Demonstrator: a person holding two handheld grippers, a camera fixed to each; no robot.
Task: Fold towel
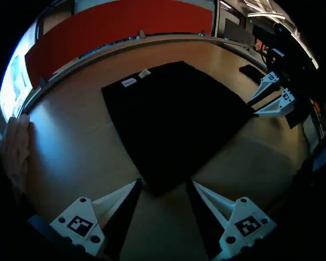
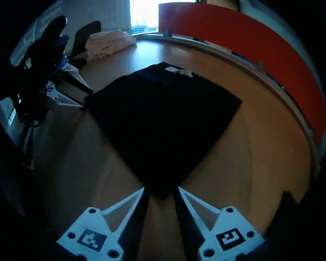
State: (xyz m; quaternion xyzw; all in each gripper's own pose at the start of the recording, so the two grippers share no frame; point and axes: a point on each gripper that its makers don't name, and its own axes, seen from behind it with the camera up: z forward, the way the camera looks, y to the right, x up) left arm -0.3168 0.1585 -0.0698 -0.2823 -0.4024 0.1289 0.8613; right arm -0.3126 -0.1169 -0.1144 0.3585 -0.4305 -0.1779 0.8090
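A black towel (image 1: 176,117) lies spread flat on the wooden table (image 1: 76,143), with two small white tags (image 1: 129,81) near its far edge. My left gripper (image 1: 165,186) is open, and one towel corner lies on the table between its fingertips. Off to the right, the right gripper (image 1: 253,108) sits at another corner. In the right gripper view the towel (image 2: 163,117) points a corner between the fingers of my open right gripper (image 2: 161,191). The left gripper (image 2: 82,98) shows at the towel's left corner, held by a dark-sleeved hand (image 2: 41,56).
A red panel (image 1: 119,26) runs behind the table's curved far edge. A pale bundle of cloth (image 2: 108,41) lies at the far end of the table, near a dark chair (image 2: 82,32). A flat black object (image 1: 250,70) lies beyond the right gripper.
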